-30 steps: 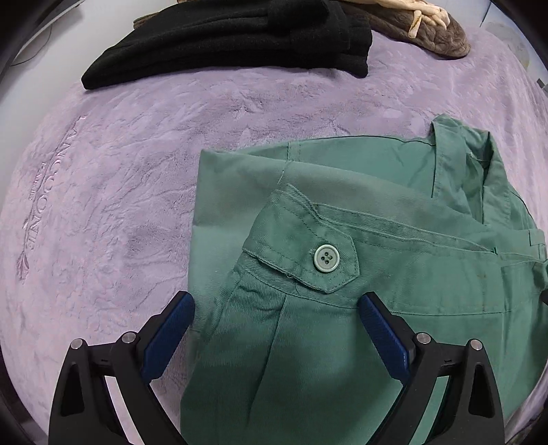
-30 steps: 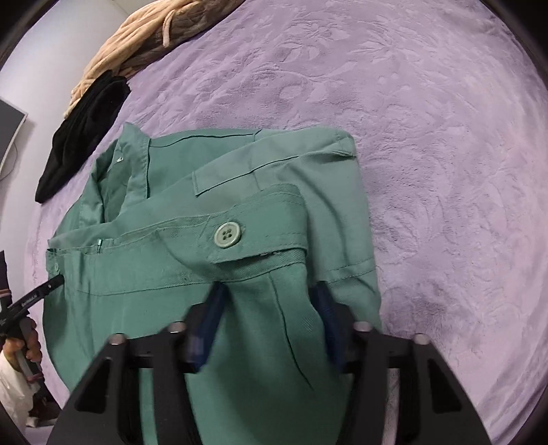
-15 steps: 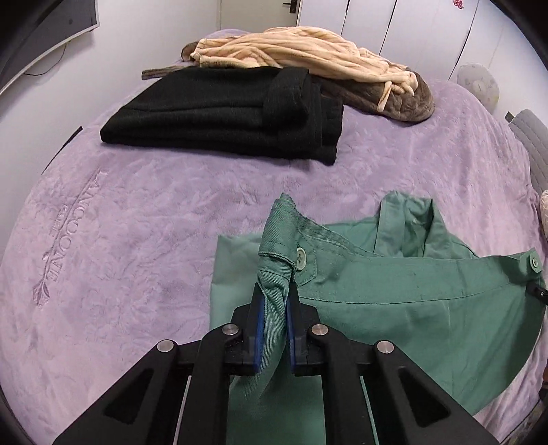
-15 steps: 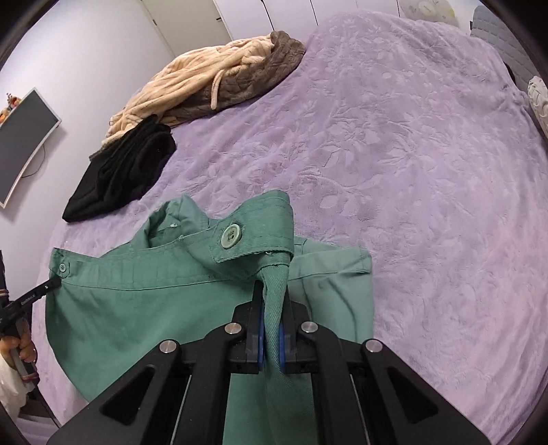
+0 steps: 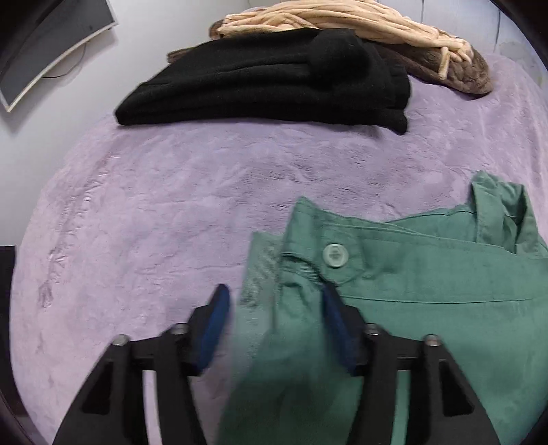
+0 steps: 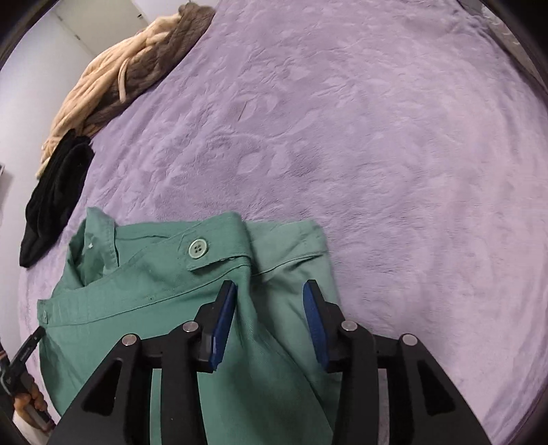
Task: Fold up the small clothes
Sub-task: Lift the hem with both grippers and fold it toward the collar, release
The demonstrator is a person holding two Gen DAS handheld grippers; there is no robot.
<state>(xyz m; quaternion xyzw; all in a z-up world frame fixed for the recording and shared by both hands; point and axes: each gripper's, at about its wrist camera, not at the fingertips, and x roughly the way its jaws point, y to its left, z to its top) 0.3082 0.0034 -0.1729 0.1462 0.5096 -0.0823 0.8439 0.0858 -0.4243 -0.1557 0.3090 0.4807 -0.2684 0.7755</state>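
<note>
Green shirt [image 5: 428,284] lies at lower frame on your purple bed [image 6: 376,137]; your left hand-held gripper [image 5: 274,301] and right hand-held gripper [image 6: 270,297] both gape wide, gripping nothing.

A bedroom in a home: a bed covered edge to edge by a plush lilac blanket [image 6: 376,143] with an embossed leaf pattern. Near its far edge lie a folded black garment [image 5: 274,65] and a heap of beige and brown knitwear [image 5: 376,30]. A curved screen [image 5: 44,51] is on the pale wall beyond the bed's left edge.
</note>
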